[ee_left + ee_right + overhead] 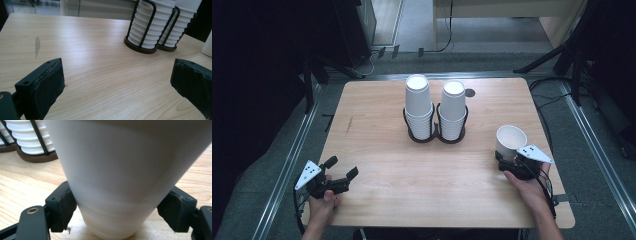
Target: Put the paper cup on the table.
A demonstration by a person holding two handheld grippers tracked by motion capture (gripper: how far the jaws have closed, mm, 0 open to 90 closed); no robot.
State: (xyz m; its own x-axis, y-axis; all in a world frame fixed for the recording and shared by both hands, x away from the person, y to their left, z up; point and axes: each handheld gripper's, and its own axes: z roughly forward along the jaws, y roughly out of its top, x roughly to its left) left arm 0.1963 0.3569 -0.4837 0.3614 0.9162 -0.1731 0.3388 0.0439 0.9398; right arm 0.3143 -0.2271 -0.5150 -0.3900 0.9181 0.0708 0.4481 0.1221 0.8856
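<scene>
- Your left gripper point(343, 168) rests at the near left corner of the light wooden table point(377, 165), jaws spread wide with bare wood between them.
- Two stacks of ribbed white paper cups point(435, 107) stand in a black wire holder point(435, 134) at mid-table.
- Your right gripper point(117, 207) pinches the single white paper cup point(510, 141) low down, both pads against its sides, upright near the right edge.

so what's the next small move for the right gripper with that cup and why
Probably open the jaws and back off: the right gripper clamps the single paper cup low on its wall, and the cup seems to stand upright on the table, apart from the two cup stacks.
</scene>
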